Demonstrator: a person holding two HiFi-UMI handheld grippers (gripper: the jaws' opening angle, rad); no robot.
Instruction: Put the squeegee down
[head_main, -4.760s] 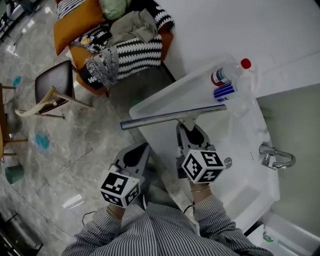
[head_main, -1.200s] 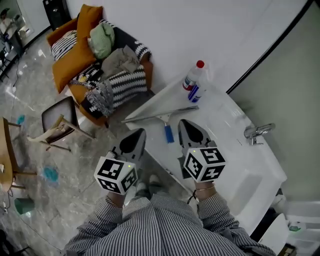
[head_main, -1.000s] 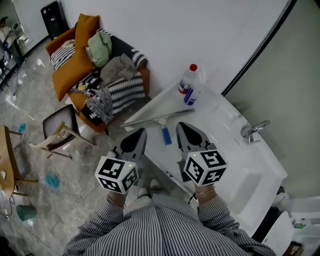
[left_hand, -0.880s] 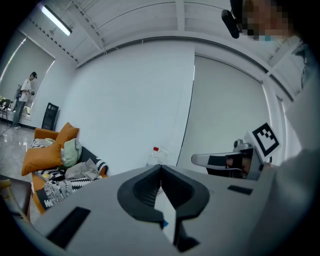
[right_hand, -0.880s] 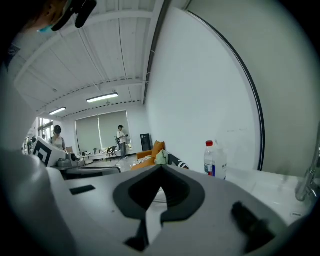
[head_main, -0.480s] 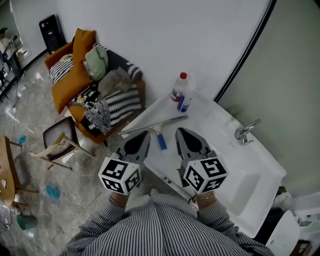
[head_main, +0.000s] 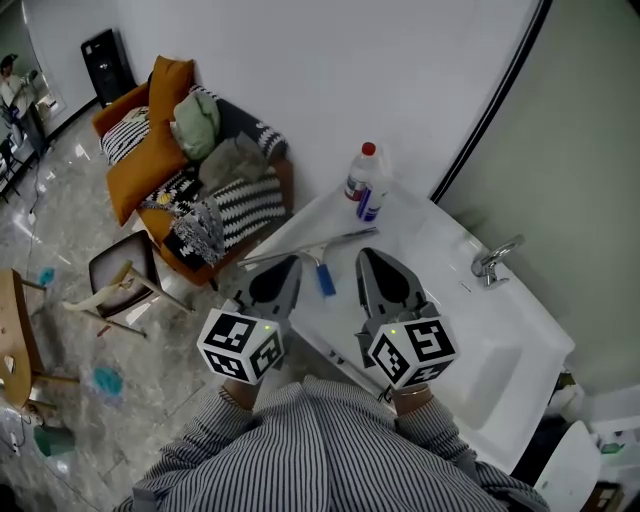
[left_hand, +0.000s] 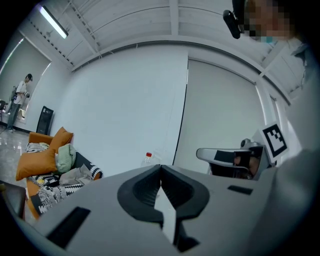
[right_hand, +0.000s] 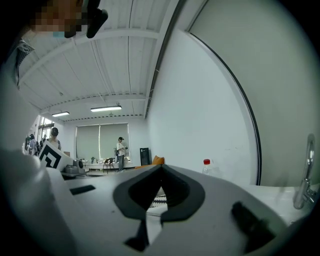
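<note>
1. Squeegee (head_main: 330, 242): dull metal bar, blue plastic handle.
2. Sink (head_main: 470, 335): smooth, glossy white.
3. Tap (head_main: 492, 262): shiny chrome metal.
4. Bottle (head_main: 362, 182): clear plastic, red cap.
5. Floor (head_main: 65, 235): polished, reflective, stone-like.
6. Sofa (head_main: 150, 135): cloth cushions.

Bare counter (head_main: 440, 240) between squeegee (head_main: 326, 280), bottle (head_main: 362, 182) and faucet (head_main: 490, 262)

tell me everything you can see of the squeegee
The squeegee is a long, thin metal-looking blade bar with a short blue handle jutting from its middle toward the person. It lies flat on the white sink top, near its left end, in front of the bottle. Nothing else touches it.
</note>
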